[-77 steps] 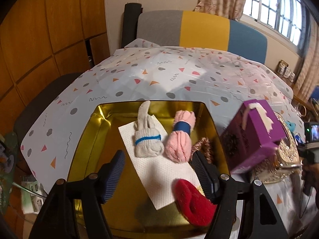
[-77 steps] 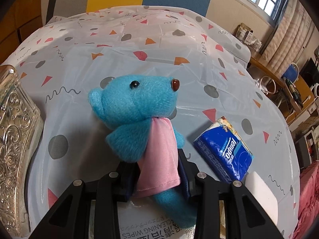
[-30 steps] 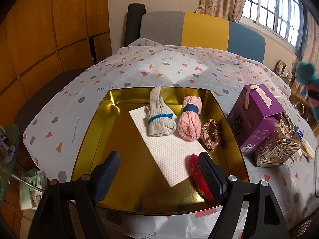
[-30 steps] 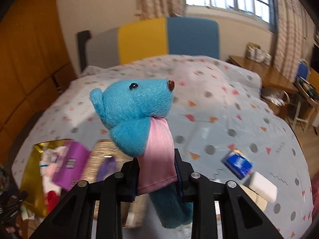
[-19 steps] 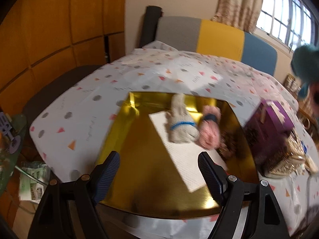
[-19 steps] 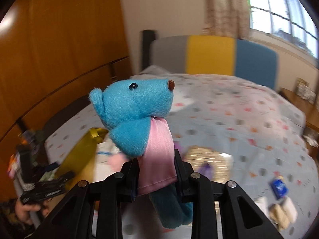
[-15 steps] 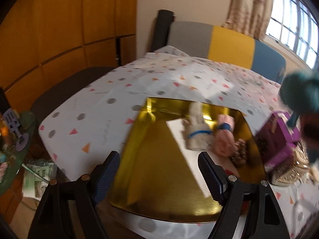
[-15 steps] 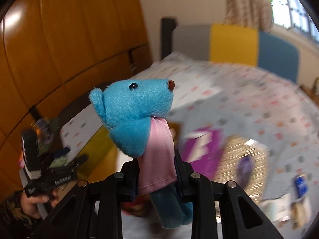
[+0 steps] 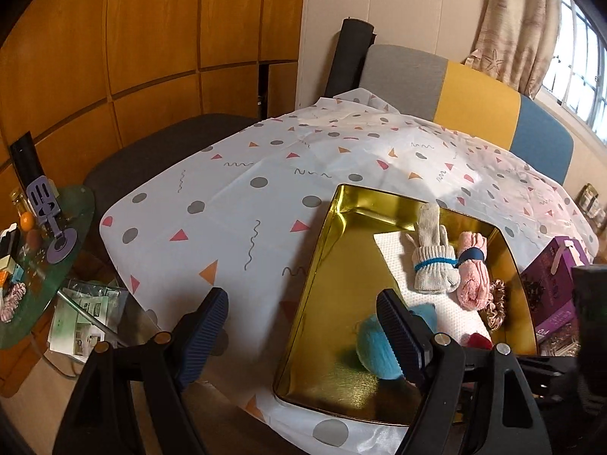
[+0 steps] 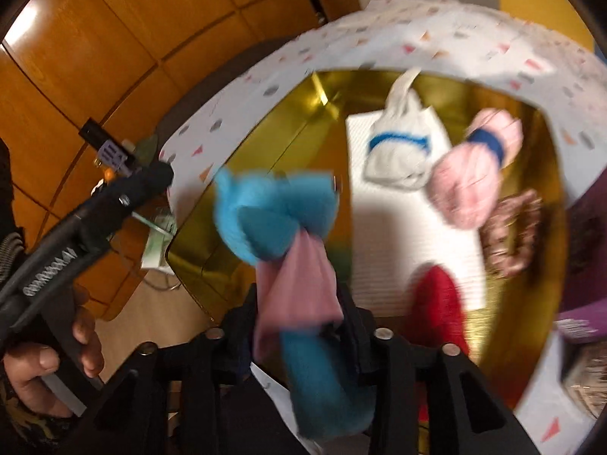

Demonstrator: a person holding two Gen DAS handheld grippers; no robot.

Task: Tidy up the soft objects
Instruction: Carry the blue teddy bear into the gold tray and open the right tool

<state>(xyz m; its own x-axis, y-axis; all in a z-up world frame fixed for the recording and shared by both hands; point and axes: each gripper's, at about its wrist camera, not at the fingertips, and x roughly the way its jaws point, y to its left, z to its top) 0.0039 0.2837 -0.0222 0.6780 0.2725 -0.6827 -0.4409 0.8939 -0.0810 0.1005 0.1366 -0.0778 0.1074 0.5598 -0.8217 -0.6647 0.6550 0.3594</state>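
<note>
toy point(image 10: 277, 220), blue, now hangs over gold tray point(image 9: 341, 265); right gripper point(image 10: 299, 326) has just been loosening around it, so release seems near. left gripper point(image 9: 303, 322) is spread, empty.

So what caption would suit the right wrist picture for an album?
Right gripper, jaws just opening, lowers a blue plush toy with pink scarf into the shiny gold metal tray.

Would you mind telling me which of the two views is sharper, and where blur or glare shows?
Left wrist view: sharp, with fisheye bending at the edges and glare on the gold tray. Right wrist view: motion-blurred throughout; the blue plush toy and rolled socks are smeared, and a bright glint sits on the wood panel.
</note>
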